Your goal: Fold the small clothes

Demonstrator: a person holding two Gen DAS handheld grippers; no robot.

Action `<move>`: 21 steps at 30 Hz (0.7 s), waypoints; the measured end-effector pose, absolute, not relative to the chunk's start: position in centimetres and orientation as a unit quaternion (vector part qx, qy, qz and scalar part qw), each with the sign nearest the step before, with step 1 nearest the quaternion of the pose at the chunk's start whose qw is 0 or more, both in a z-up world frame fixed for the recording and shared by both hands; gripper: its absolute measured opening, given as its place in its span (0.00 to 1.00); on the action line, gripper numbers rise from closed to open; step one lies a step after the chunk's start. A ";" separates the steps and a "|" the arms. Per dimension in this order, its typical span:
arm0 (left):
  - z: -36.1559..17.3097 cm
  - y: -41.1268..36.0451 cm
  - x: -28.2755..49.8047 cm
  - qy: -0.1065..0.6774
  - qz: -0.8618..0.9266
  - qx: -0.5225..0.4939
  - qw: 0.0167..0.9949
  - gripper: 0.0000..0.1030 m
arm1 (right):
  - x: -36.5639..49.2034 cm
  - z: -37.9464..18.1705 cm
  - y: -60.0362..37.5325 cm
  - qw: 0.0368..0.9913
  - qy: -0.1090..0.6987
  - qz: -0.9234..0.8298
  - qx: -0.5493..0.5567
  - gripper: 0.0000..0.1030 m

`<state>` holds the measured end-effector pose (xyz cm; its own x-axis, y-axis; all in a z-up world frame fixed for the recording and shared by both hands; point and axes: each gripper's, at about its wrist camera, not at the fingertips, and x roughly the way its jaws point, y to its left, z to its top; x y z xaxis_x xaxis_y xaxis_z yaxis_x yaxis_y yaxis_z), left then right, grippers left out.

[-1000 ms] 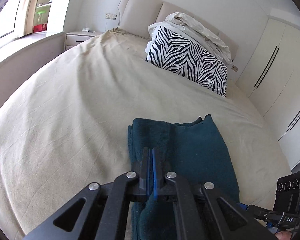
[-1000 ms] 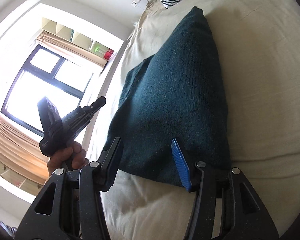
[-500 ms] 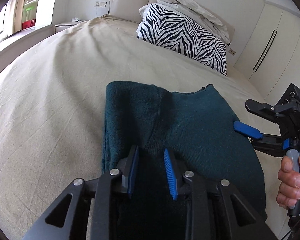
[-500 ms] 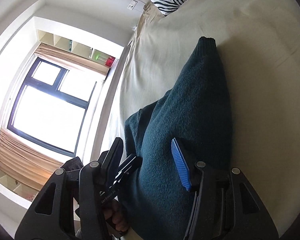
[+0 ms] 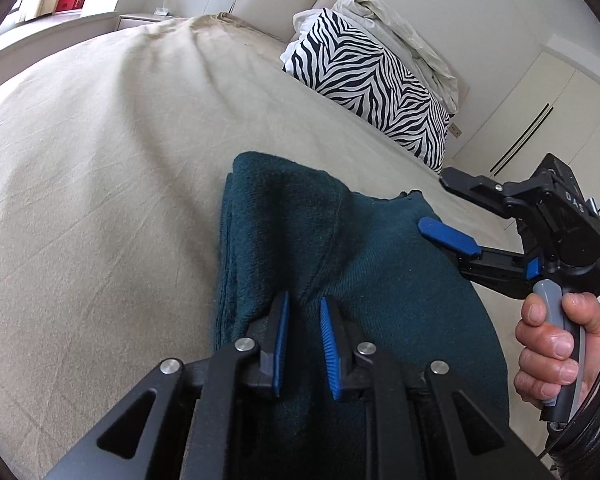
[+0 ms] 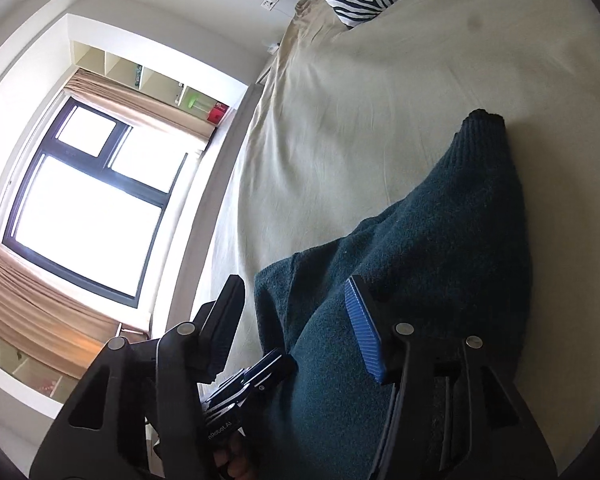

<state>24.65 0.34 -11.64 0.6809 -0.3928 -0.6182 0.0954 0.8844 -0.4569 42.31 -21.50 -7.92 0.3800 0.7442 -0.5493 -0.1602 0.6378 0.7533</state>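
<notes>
A dark teal knitted garment (image 5: 380,280) lies folded on the beige bedspread (image 5: 100,160). My left gripper (image 5: 303,308) sits low over its near part, jaws narrow and closing. A crease of the cloth runs into the gap, and the blue pads do not press it. At the garment's right edge my right gripper (image 5: 434,202), held by a hand (image 5: 556,348), stands open with its blue finger resting on the cloth. In the right wrist view, the right gripper (image 6: 292,284) spans the garment (image 6: 440,240), and the left gripper (image 6: 268,368) shows just beyond it.
A zebra-striped pillow (image 5: 372,80) with crumpled white bedding (image 5: 404,24) on top leans at the headboard. White wardrobe doors (image 5: 540,120) stand to the right. A window (image 6: 88,200) and shelves are on the other side, and a wide stretch of bedspread (image 6: 360,100) lies beyond the garment.
My left gripper was shut, then opened and sank onto the garment, and now its gap is narrower. The right gripper swung sideways over the garment toward the left one.
</notes>
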 end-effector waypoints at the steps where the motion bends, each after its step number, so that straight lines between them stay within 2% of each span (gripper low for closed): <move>1: -11.6 0.2 24.6 0.375 -0.135 -0.194 0.896 0.20 | 43.0 -8.9 -21.2 0.774 0.481 0.280 0.302 0.46; 3: -11.7 0.1 24.8 0.375 -0.134 -0.191 0.897 0.20 | 43.8 -10.3 -21.8 0.782 0.483 0.255 0.302 0.26; 5: -11.7 0.0 24.9 0.374 -0.136 -0.190 0.898 0.20 | 44.3 -10.8 -23.0 0.773 0.482 0.247 0.330 0.18; 7: -11.7 0.2 24.9 0.372 -0.137 -0.193 0.897 0.20 | 44.2 -10.2 -23.8 0.787 0.474 0.231 0.319 0.18; 9: -11.9 0.4 24.6 0.371 -0.138 -0.196 0.897 0.20 | 42.6 -9.1 -24.9 0.807 0.463 0.209 0.300 0.22; 14: -11.9 0.5 24.5 0.371 -0.138 -0.197 0.897 0.20 | 35.7 -6.8 -24.4 0.783 0.443 0.312 0.305 0.24; 17: -11.8 0.4 24.5 0.372 -0.138 -0.194 0.897 0.20 | 32.6 -9.5 -23.2 0.782 0.458 0.320 0.277 0.38; 18: -11.8 0.4 24.5 0.372 -0.137 -0.192 0.898 0.20 | 32.0 -10.3 -23.6 0.793 0.433 0.330 0.273 0.31; 20: -11.7 0.2 24.5 0.373 -0.135 -0.188 0.899 0.20 | 31.0 -11.0 -24.7 0.801 0.393 0.359 0.273 0.30; 21: -11.7 0.2 24.5 0.373 -0.134 -0.187 0.899 0.20 | 30.7 -10.9 -25.2 0.798 0.399 0.352 0.283 0.30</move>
